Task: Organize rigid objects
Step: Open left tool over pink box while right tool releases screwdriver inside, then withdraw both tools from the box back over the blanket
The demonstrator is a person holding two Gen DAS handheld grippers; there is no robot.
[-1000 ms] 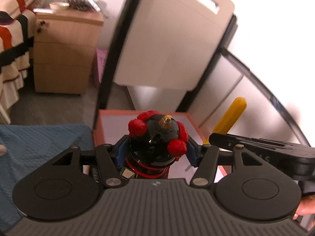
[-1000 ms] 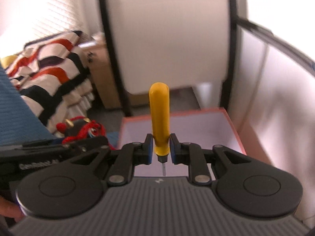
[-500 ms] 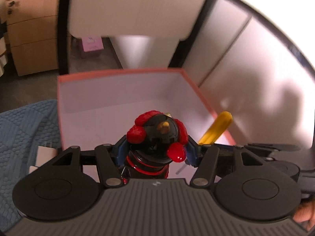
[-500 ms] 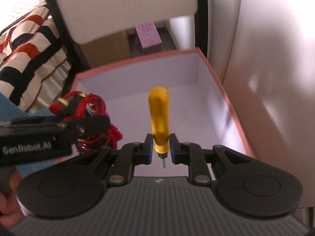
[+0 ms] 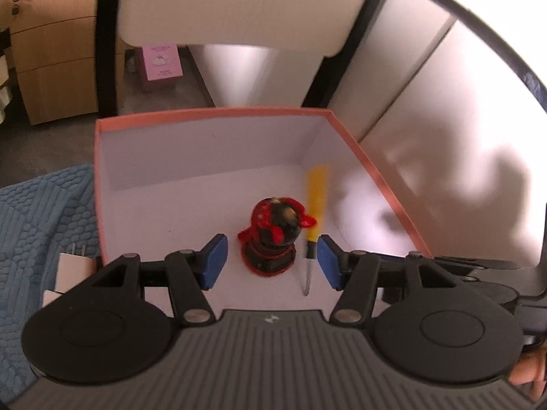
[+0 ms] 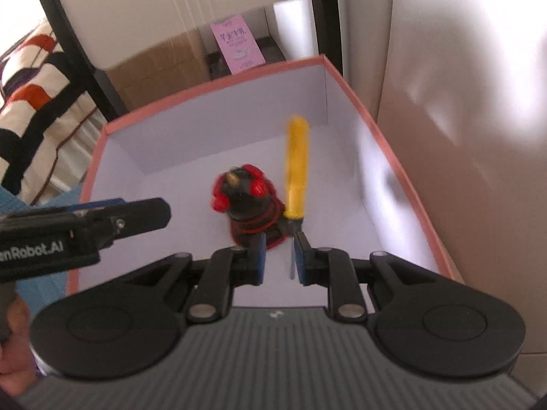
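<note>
A black and red toy figure (image 5: pixel 271 235) sits inside the pink-rimmed white box (image 5: pixel 212 114); it also shows in the right wrist view (image 6: pixel 248 206). A yellow-handled screwdriver (image 5: pixel 315 205) is beside it in the box, blurred, and shows in the right wrist view (image 6: pixel 296 177). My left gripper (image 5: pixel 271 263) is open and empty above the box's near side. My right gripper (image 6: pixel 279 256) is open, with the screwdriver's metal tip between its pads, apart from them. The box also shows in the right wrist view (image 6: pixel 389 147).
The box stands on a blue quilted cloth (image 5: pixel 41 212) against a white wall panel (image 5: pixel 461 130). A white chair back with black frame (image 5: pixel 218 3) stands beyond it. A small white plug (image 5: pixel 73 266) lies left of the box. Wooden drawers (image 5: pixel 51 51) and a pink card (image 6: pixel 239 42) lie behind.
Both grippers have opened. The toy figure and the screwdriver have left the pads and dropped into the box; the screwdriver is still blurred by motion.
</note>
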